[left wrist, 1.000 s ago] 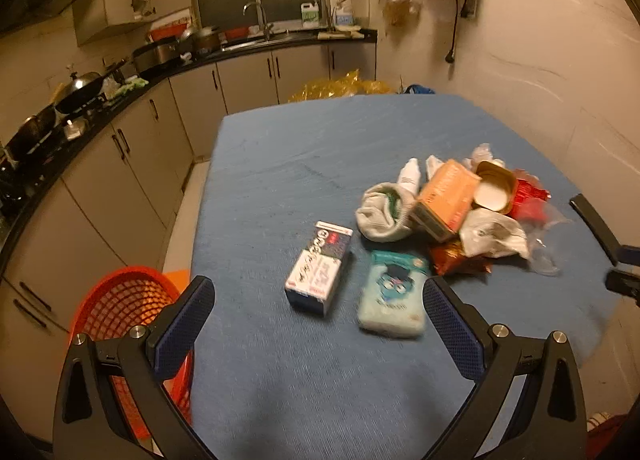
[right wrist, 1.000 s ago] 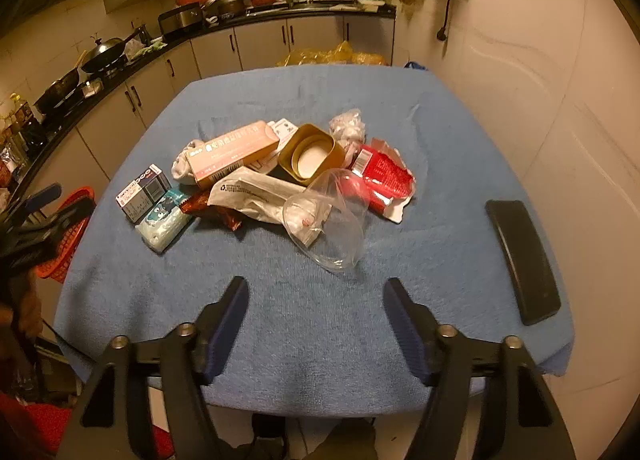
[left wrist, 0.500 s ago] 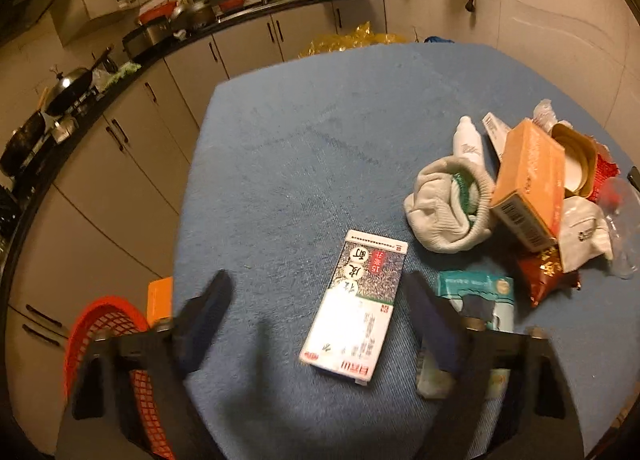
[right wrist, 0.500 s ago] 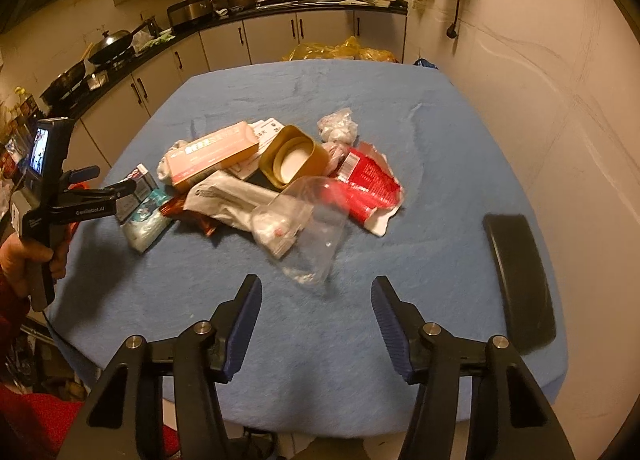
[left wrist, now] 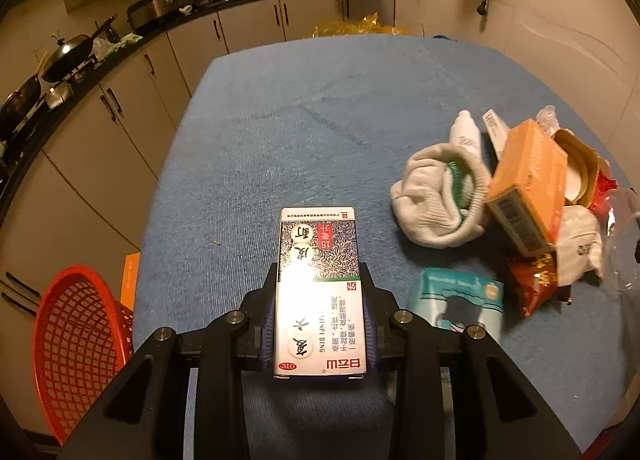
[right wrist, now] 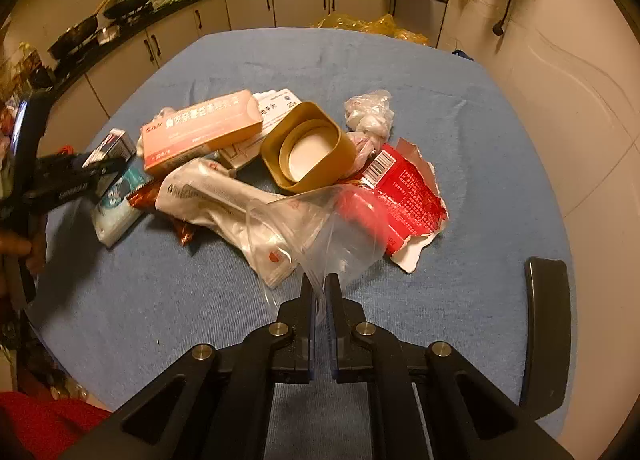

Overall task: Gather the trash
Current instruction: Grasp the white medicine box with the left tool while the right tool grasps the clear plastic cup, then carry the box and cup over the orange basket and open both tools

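Note:
My left gripper [left wrist: 319,284] is shut on a white and blue medicine box [left wrist: 320,260] that lies on the blue tablecloth [left wrist: 280,132]. My right gripper [right wrist: 319,284] is shut on the near edge of a clear plastic bag [right wrist: 316,228]. The trash pile beside it holds an orange carton [right wrist: 200,130], a gold tin [right wrist: 308,148], a red torn wrapper [right wrist: 404,196] and a white printed bag [right wrist: 212,192]. In the left wrist view the pile also shows a rolled grey sock [left wrist: 436,196] and a teal tissue pack [left wrist: 460,300].
A red mesh basket [left wrist: 76,336] stands on the floor left of the table, with an orange box [left wrist: 130,280] beside it. A black chair back [right wrist: 546,336] is at the table's right edge. Kitchen cabinets [left wrist: 132,92] run along the left and back.
My left gripper moved forward and closed on the medicine box. My right gripper moved forward and closed on the clear bag's edge, and the bag shifted toward it.

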The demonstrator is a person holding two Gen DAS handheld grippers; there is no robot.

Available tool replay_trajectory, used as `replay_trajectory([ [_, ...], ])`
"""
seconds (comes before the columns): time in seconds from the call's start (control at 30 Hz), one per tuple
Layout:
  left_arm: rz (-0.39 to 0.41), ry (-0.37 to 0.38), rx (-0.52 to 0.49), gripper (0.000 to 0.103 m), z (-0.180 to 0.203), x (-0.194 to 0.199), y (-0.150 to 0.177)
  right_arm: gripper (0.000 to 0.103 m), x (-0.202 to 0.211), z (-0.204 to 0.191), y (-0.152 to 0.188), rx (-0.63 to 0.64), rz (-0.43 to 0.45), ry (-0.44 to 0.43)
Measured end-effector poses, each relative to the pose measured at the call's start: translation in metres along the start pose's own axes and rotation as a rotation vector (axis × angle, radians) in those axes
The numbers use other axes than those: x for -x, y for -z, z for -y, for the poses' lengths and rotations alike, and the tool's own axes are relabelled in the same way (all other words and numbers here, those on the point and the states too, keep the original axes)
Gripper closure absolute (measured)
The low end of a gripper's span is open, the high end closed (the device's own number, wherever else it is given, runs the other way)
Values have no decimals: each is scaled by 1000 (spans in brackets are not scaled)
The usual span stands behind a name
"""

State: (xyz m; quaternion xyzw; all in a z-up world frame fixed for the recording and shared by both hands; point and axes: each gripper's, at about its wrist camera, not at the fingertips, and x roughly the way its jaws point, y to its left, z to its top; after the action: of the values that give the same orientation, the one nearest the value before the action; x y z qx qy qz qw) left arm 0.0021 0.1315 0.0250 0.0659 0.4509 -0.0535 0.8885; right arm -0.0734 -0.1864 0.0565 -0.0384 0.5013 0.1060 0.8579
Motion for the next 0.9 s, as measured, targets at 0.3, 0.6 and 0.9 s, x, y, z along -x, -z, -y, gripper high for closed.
replay_trajectory([
  [0.3, 57, 27, 56, 70, -1, 40, 5, 98, 24, 7, -7, -47, 46, -55],
  [0.6, 105, 27, 96, 70, -19, 78, 2, 98, 51, -16, -28, -9, 118, -108],
  [0.9, 129, -36, 178, 70, -64, 110, 21, 98, 41, -86, -58, 78, 91, -276],
])
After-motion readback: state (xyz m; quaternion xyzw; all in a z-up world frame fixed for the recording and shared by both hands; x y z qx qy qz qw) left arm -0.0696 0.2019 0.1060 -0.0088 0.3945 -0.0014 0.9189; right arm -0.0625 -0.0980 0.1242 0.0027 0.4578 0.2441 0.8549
